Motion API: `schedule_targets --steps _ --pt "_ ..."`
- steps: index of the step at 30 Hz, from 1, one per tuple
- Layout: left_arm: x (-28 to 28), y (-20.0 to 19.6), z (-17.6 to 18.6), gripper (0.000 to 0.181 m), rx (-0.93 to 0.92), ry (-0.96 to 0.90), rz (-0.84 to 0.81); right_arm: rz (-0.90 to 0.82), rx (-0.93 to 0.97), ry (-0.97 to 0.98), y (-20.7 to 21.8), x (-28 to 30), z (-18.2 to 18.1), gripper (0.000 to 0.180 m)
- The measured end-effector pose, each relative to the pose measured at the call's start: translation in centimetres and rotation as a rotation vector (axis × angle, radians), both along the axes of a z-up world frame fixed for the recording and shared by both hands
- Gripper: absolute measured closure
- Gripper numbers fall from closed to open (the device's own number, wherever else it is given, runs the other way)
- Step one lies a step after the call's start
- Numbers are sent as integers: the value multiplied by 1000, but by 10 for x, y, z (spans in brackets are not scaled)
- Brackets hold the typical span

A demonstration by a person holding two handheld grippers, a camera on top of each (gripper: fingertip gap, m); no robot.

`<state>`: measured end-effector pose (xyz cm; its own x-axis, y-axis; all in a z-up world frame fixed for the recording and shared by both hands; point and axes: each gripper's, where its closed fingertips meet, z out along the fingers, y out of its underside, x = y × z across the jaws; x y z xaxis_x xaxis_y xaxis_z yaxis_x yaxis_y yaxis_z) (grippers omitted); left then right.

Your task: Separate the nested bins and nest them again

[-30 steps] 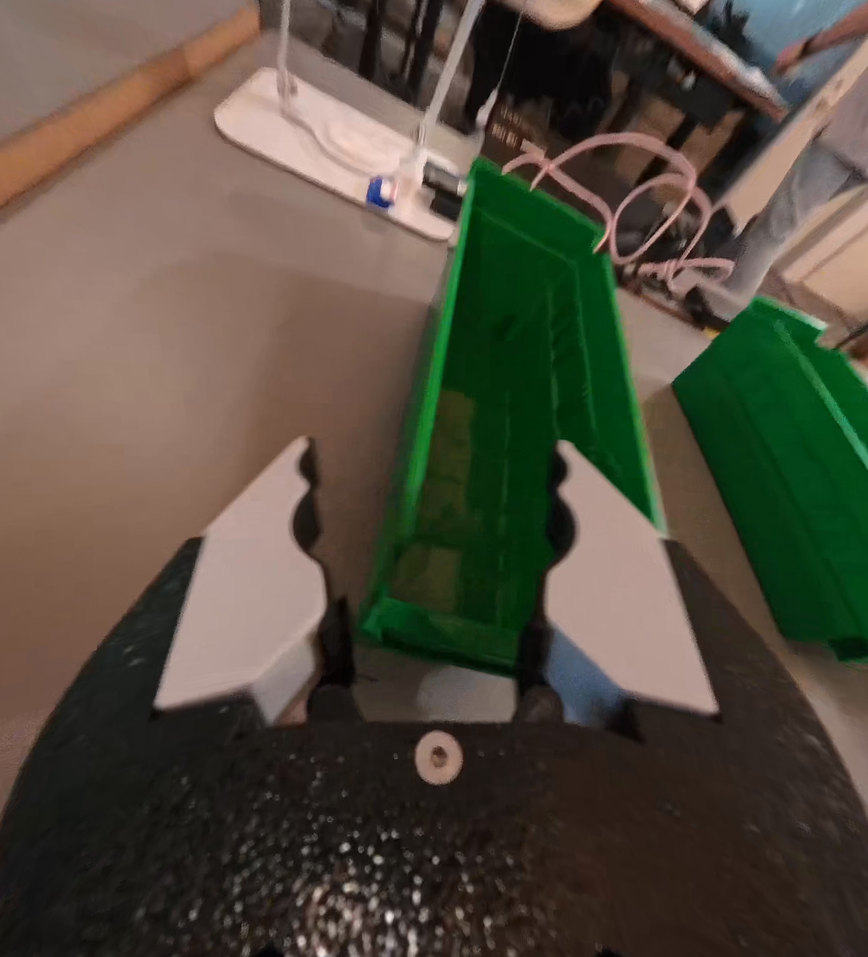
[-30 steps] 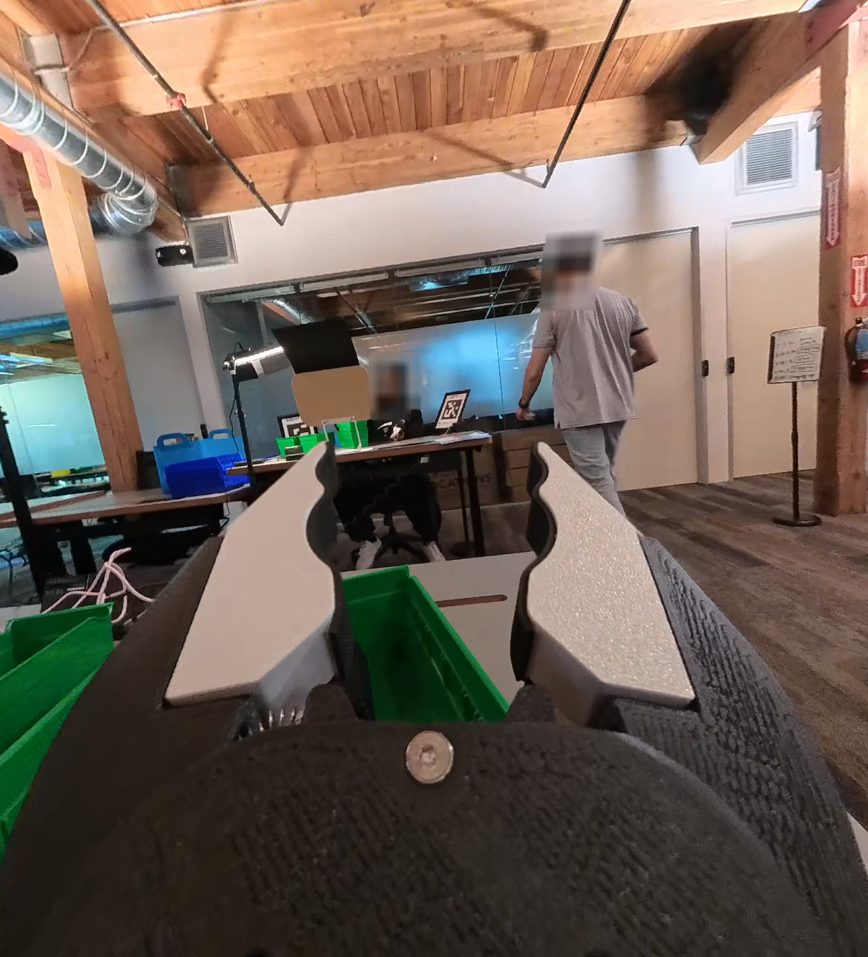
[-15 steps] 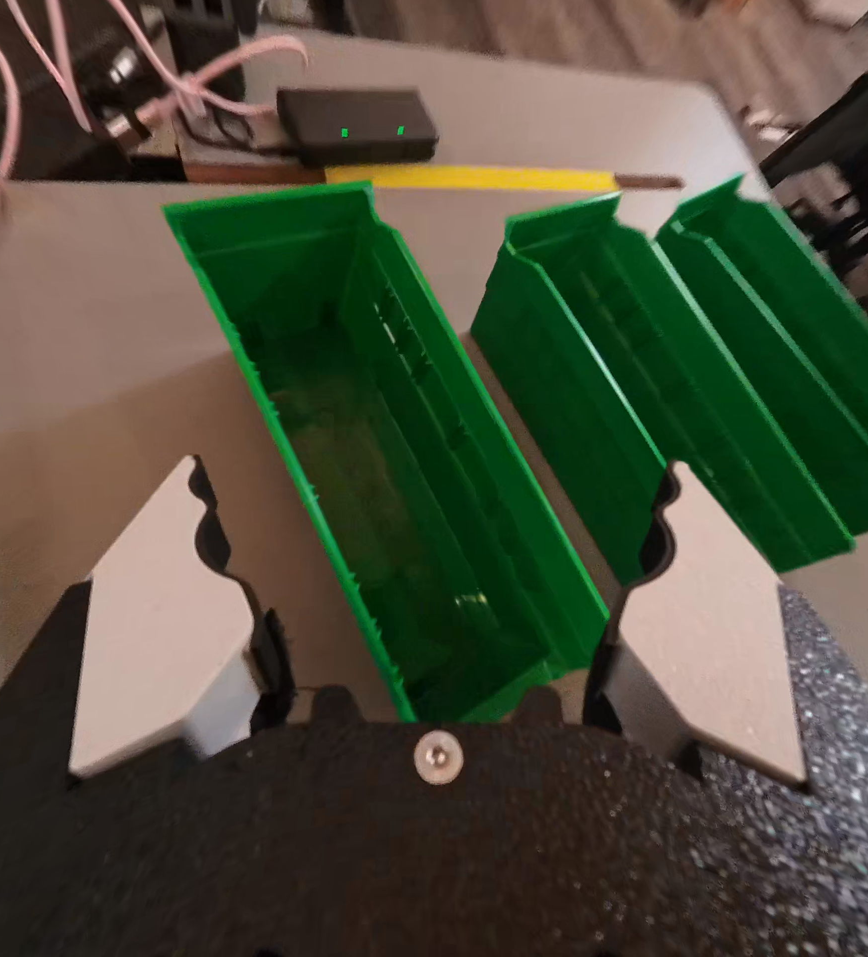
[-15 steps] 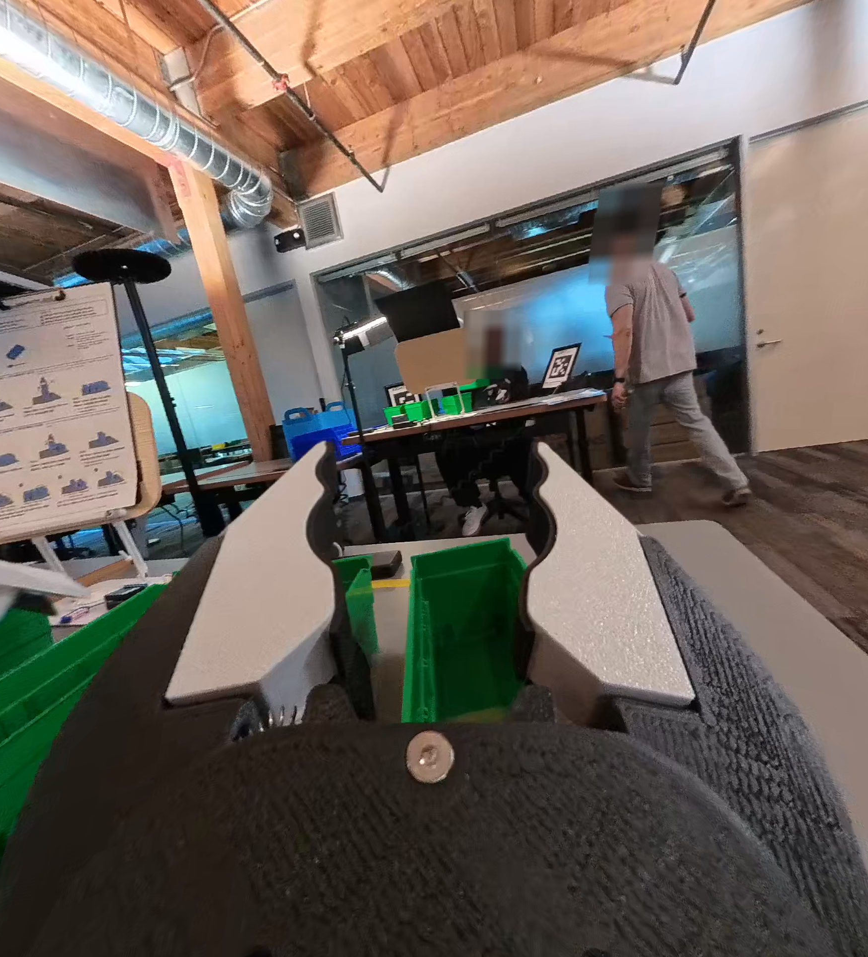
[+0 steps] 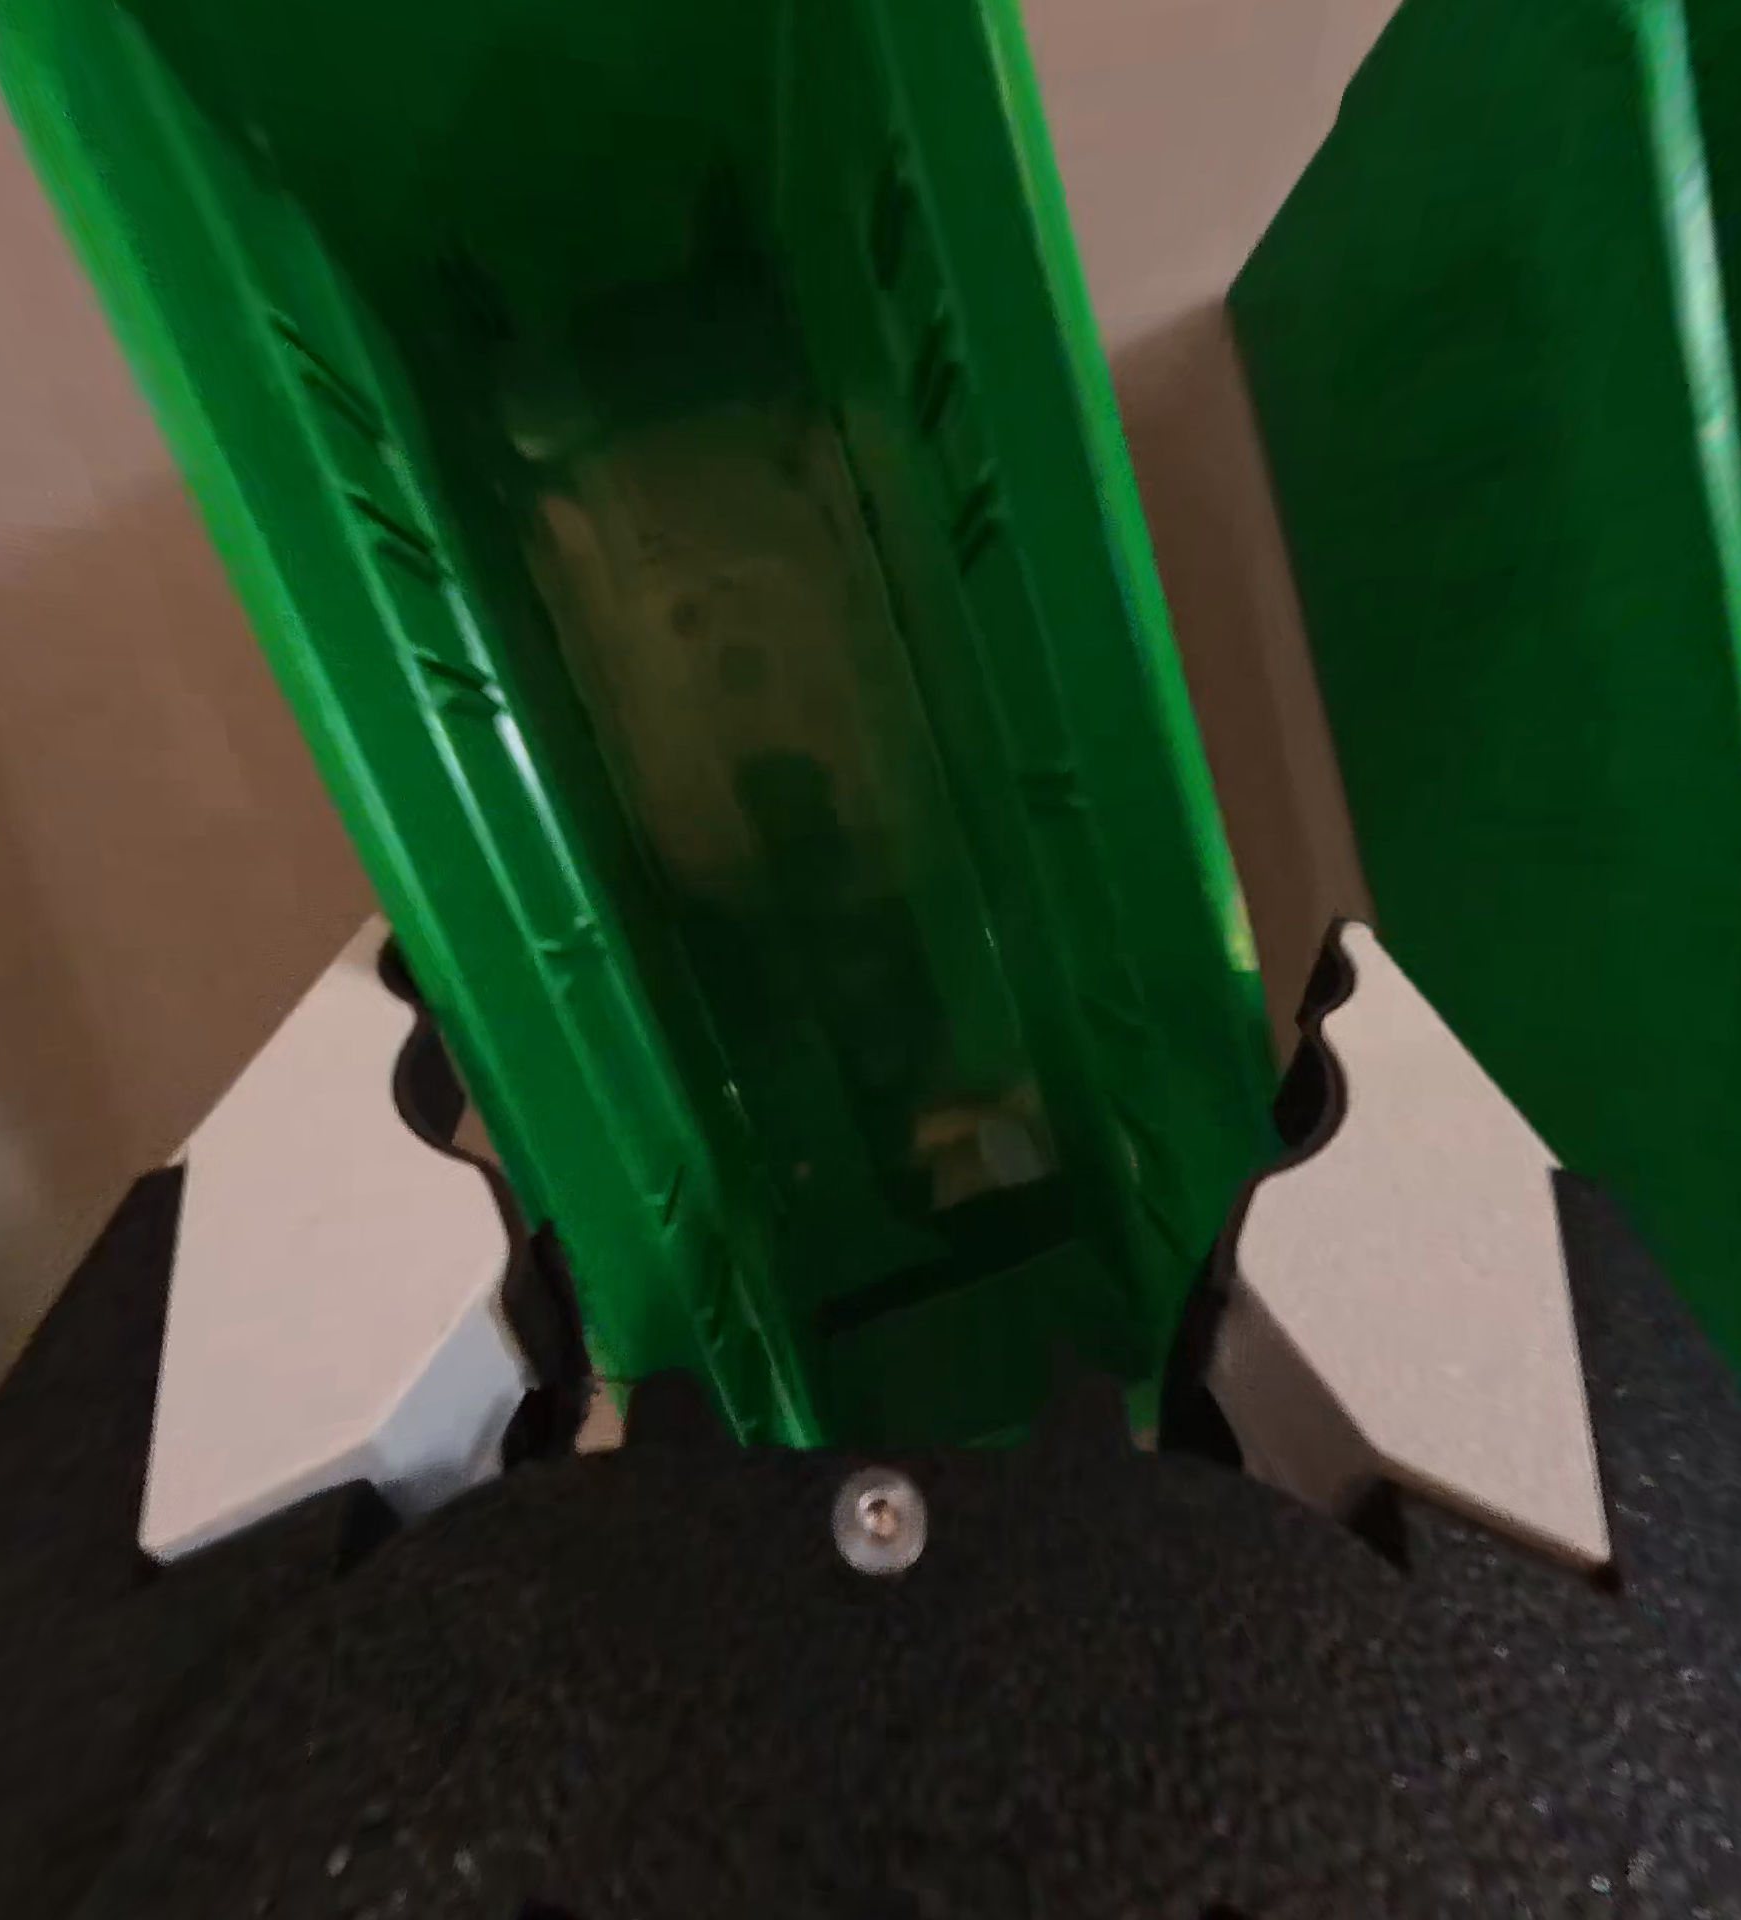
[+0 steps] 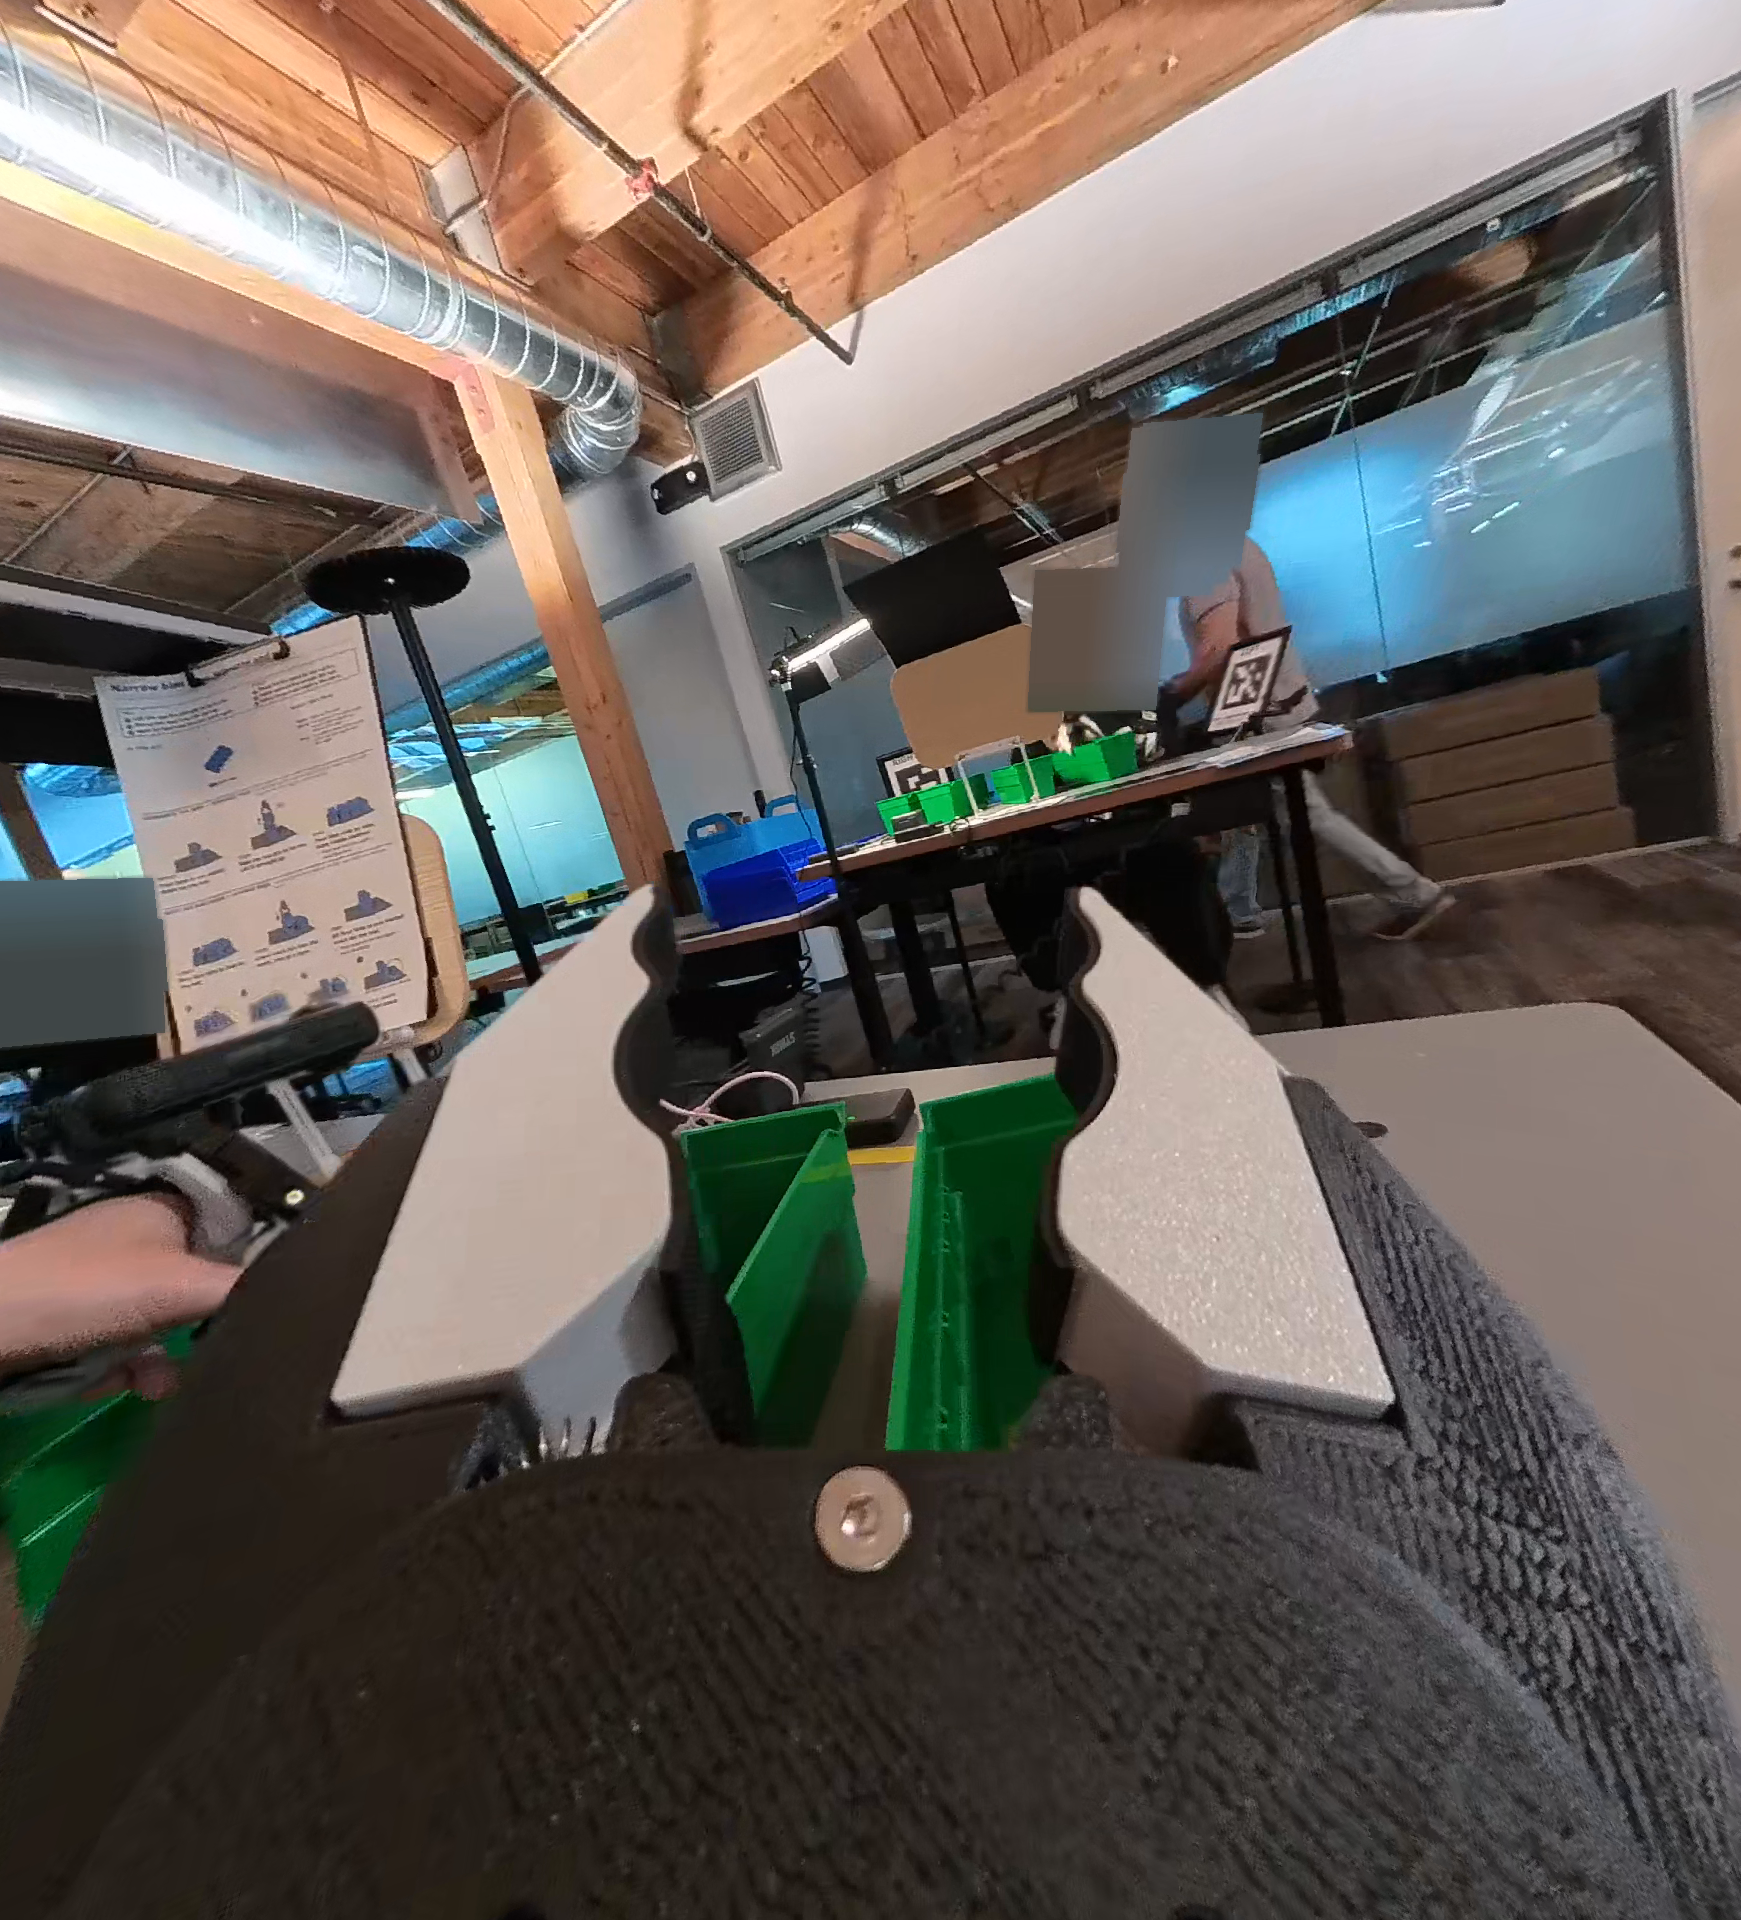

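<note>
While the left wrist view is blurry, the left gripper (image 5: 850, 1049) can be seen spread wide, with a long green plastic bin (image 5: 658, 665) between its two grey wavy-edged fingers (image 5: 326, 1278). The bin's side walls sit right against both fingers, but I cannot tell if they squeeze it. The bin's far end is cut off at the top. Its inside walls have small ribs, and its shiny floor is hard to make out. To the right of the gripper, a second green plastic bin (image 5: 1572, 582) shows only its smooth side wall. Both rest on a flat tan table (image 5: 66, 727).

From the right wrist view, the right gripper (image 6: 866, 1049) is partly open and holds nothing. Between its rough grey fingers (image 6: 1198, 1226), farther ahead, are two narrow green bins (image 6: 970, 1247) on a grey table top (image 6: 1531, 1195), with a gap between them. The gripper's bumpy black body hides their near ends. Off to the left, a person's hand (image 6: 55, 1299) holds the other black gripper, over a blurry green bin cut off by the edge. Behind stands a white paper sheet (image 6: 263, 831) with small pictures.
</note>
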<state>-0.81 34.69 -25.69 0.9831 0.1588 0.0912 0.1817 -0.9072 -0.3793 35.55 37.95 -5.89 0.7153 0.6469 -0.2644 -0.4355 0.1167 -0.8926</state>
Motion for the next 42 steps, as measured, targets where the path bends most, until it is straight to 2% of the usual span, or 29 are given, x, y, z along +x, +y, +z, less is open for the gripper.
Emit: schedule_targets --steps 6,9,13,17,23,28,31,35,42 --pt "-6 -17 5 47 -12 -3 -76 21 -10 -3 0 -3 -1 107" --pt "-21 -18 12 61 91 36 -146 30 -19 10 0 -2 -1 106" --pt "-58 -35 26 72 183 90 -156 41 -23 36 0 -1 0 106" --pt "-83 -59 67 74 303 61 -152 45 -35 44 0 -1 -1 107" --pt "-124 -111 145 67 371 59 -151 58 -67 57 3 -2 -5 107" --pt "-181 -134 178 64 431 98 -121 56 -77 73 4 0 -5 107" --pt "-212 -143 173 66 421 88 -112 60 -86 81 5 0 -6 107" --pt "-243 -154 149 66 361 80 -136 66 -98 90 6 0 -7 107" --pt "-263 -160 118 65 340 -1 -146 70 -112 98 7 1 -9 107"
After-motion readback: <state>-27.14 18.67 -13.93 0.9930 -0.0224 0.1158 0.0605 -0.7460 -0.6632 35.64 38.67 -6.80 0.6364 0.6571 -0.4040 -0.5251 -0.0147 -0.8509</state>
